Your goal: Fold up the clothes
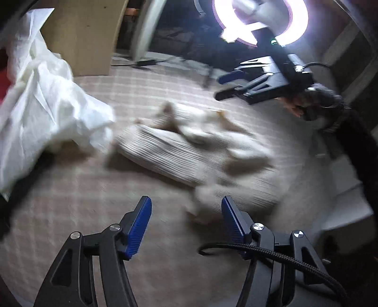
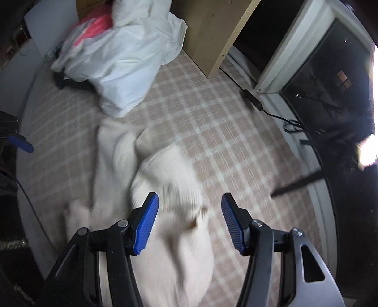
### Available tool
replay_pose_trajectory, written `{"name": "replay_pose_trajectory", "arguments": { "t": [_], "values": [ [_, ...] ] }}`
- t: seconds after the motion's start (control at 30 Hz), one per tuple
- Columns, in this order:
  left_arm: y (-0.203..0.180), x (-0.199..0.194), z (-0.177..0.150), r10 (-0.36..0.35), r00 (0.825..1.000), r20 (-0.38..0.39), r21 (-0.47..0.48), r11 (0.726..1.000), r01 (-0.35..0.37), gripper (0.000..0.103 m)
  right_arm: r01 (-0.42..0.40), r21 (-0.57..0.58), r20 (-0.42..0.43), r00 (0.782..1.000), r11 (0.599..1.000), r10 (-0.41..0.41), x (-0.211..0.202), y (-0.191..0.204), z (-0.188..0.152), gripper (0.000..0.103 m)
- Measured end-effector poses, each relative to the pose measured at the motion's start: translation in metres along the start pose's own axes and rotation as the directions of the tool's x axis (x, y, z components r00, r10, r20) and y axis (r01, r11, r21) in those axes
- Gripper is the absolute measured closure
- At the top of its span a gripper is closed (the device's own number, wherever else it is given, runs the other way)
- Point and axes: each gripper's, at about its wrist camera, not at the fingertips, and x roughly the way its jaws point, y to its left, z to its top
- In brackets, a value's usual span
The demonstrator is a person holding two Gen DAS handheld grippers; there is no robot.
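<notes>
A cream ribbed knit garment (image 1: 189, 153) lies crumpled on the checked pink bed cover (image 1: 70, 200). It also shows in the right wrist view (image 2: 151, 189), spread under the gripper. My left gripper (image 1: 186, 210) is open and empty, held above the cover just short of the garment's near end. My right gripper (image 2: 190, 207) is open and empty, above the garment. It shows in the left wrist view (image 1: 221, 87) at the far right, above the bed, with a hand on its handle.
A white plastic bag (image 1: 45, 106) lies on the bed at the left; in the right wrist view (image 2: 118, 63) pink cloth shows inside it. A wooden panel (image 2: 212, 30) stands behind. A ring light (image 1: 259, 21) glares at top right. A black cable (image 2: 278, 115) runs by the window.
</notes>
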Motion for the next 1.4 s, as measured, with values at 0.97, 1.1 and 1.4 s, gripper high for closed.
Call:
{"name": "replay_pose_trajectory", "arguments": {
  "t": [0.97,1.1,1.4],
  "values": [
    [0.058,0.051,0.038,0.067,0.998,-0.021,-0.128,0.989,-0.069,0.082,-0.036,0.195,0.093,0.996,0.98,0.019,0.043,-0.046,-0.008,0.081],
    [0.041,0.019,0.023,-0.013,1.0,-0.022,-0.09,0.996,0.011,0.078,-0.151,0.206,0.169,0.979,0.967,0.117,-0.012,-0.044,-0.031,0.065],
    [-0.008,0.013,-0.04,-0.305,0.93,-0.208,-0.233,0.938,0.256,0.063,-0.13,0.16,-0.021,0.991,0.979,0.135,-0.048,-0.007,-0.113,0.051]
  ]
}}
